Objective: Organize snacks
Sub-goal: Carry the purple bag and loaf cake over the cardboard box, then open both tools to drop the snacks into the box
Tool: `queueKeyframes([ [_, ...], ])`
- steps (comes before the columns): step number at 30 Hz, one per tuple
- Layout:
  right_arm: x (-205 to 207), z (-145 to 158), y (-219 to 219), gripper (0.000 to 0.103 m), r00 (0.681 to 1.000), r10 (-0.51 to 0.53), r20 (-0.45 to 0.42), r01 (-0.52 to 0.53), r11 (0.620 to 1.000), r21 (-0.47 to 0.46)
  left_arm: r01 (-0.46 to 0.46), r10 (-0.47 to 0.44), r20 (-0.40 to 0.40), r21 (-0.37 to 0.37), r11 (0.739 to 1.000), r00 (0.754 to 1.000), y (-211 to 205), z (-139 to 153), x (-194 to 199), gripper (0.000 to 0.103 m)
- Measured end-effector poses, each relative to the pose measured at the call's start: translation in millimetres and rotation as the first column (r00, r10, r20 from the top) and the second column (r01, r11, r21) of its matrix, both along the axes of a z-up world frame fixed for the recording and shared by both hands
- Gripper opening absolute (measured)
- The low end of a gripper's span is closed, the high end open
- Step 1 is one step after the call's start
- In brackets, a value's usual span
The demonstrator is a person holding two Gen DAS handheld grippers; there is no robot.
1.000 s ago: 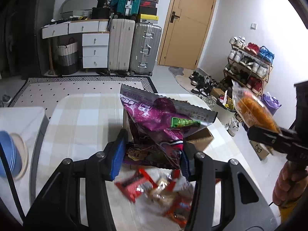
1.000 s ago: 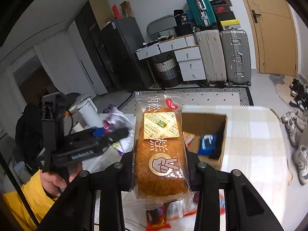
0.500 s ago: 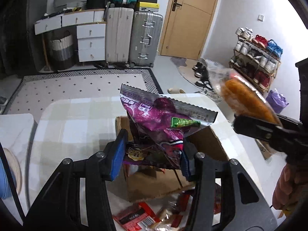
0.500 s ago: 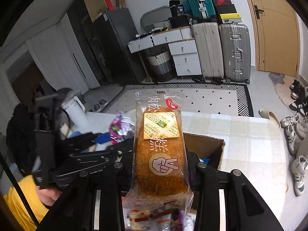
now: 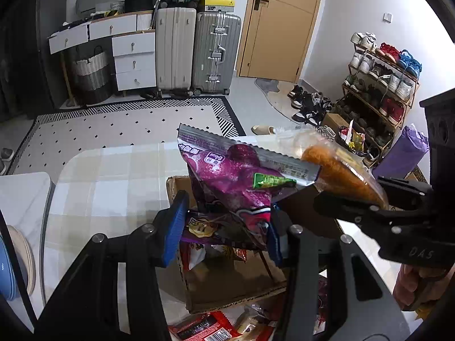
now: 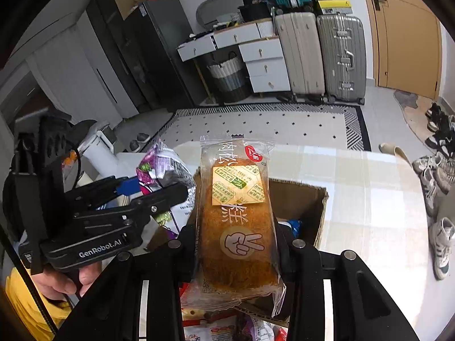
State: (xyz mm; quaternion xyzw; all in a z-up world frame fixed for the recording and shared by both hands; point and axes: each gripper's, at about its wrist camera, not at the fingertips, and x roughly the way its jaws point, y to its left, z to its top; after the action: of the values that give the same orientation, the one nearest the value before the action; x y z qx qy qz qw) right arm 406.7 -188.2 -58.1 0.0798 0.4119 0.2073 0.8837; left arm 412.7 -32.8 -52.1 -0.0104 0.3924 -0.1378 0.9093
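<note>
Both grippers are loaded and hang over the box (image 5: 236, 289), an open cardboard carton on the checked table (image 5: 113, 176), so the step in hand looks like the drop: carried snacks brought above the container, not yet let go. The left gripper (image 5: 221, 230) is clenched on a purple bag (image 5: 236, 182), pinched low between its blue pads (image 5: 173, 227) with the crimped top edge fanning up and away; the bag sits above the box's near half. The right gripper (image 6: 237, 253) is clenched on a cake (image 6: 237, 221), a clear-wrapped brown loaf held upright, its lower end over the box's near rim in the right view. In the left view the cake's top just overlaps the bag's corner, so the two loads are close together, perhaps touching. The next move, as I judge it, calls for lowering each pack past the rim and easing the jaws apart, one at a time so the wrappers do not snag. Much is hidden: the loaf and the bag cover most of the box's inside, where only some wrappers and a blue packet (image 6: 293, 224) show. Loose red packets (image 5: 204, 326) lie on the table this side of the box, cut off by the frame, so their number is unclear.
</note>
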Motion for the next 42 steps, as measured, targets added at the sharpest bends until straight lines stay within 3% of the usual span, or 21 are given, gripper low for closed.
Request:
queueKeyframes([
  [7,6.9,-14.4,-1.9,0.037,0.998,-0.008,-0.054,0.008,1.000,0.006,0.032,-0.032,-0.025,0.013,0.999,0.999,-12.4,-5.3,9.7,0.046],
  [19,8.4,-16.3,5.4,0.037,0.998,-0.005,-0.059,0.004,1.000,-0.018,0.074,-0.071,-0.052,0.056,0.996,0.996,-29.8,-11.2,19.0,0.050],
  [21,7.5,-17.5,7.1,0.037,0.998,-0.004,-0.061,0.002,1.000,-0.019,0.074,-0.071,-0.046,0.067,0.995,0.996,-33.1,-9.7,19.1,0.057],
  [26,7.2,-19.0,7.5,0.037,0.998,-0.002,-0.062,0.000,1.000,-0.030,0.060,-0.058,-0.038,0.060,0.996,0.998,-30.4,-5.6,18.1,0.062],
  [28,7.2,-19.4,7.5,0.041,0.998,-0.002,-0.063,0.000,0.999,-0.033,0.057,-0.055,-0.037,0.051,0.997,0.998,-27.7,-4.1,17.7,0.062],
  [30,7.7,-19.5,7.7,0.053,0.998,-0.002,-0.064,-0.001,0.999,-0.034,0.051,-0.049,-0.035,0.058,0.997,0.998,-25.6,-4.0,15.8,0.062],
  [42,-4.7,-3.2,5.7,0.057,1.000,-0.019,-0.014,0.018,0.999,-0.043,0.047,-0.046,-0.023,0.069,0.997,0.999,-17.4,7.0,-5.4,0.064],
])
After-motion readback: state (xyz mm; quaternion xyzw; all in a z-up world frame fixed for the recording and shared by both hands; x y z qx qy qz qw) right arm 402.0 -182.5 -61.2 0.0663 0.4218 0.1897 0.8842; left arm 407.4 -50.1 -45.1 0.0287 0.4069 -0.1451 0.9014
